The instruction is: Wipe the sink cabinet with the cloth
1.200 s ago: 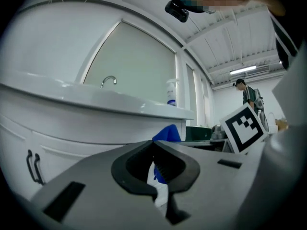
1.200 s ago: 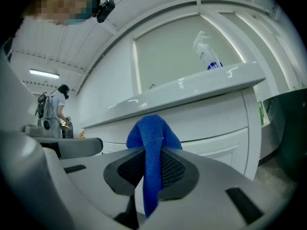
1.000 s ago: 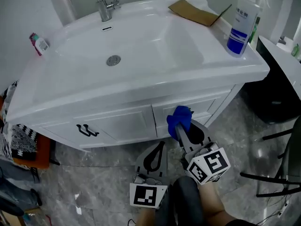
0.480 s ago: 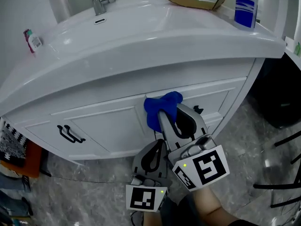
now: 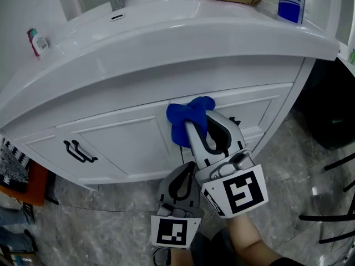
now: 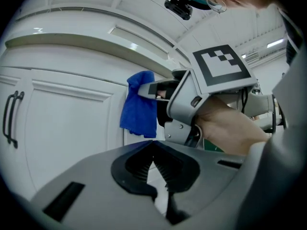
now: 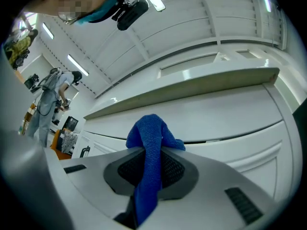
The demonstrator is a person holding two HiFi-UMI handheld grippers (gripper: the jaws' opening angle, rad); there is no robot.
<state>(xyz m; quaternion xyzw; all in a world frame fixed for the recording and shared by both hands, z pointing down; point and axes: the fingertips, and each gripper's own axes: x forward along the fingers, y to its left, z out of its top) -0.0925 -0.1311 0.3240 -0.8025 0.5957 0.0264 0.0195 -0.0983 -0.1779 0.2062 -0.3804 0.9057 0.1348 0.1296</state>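
The cloth point(image 5: 188, 121) is a bright blue, loosely woven rag, bunched into a lump with one fold hanging down. My right claw point(image 5: 195, 127) is pinching it: in the right gripper view a strip of the cloth point(image 7: 148, 176) runs down between the two jaws, and the rest bulges out past their tips. That lump lies against the white front of the sink cabinet point(image 5: 127, 143), in the middle where the two doors meet, just under the overhanging rim of the sink point(image 5: 166, 43). A dark handle point(image 5: 77, 150) sits on the left door, well apart from the cloth.

My left claw point(image 5: 188, 170) hangs lower and nearer to me, just left of the right one, its jaws pressed together on nothing.

On the far right corner of the sink stands a bottle point(image 5: 290, 4) with a blue label; I cannot read its print. Each claw carries a cube with black-and-white square markers.
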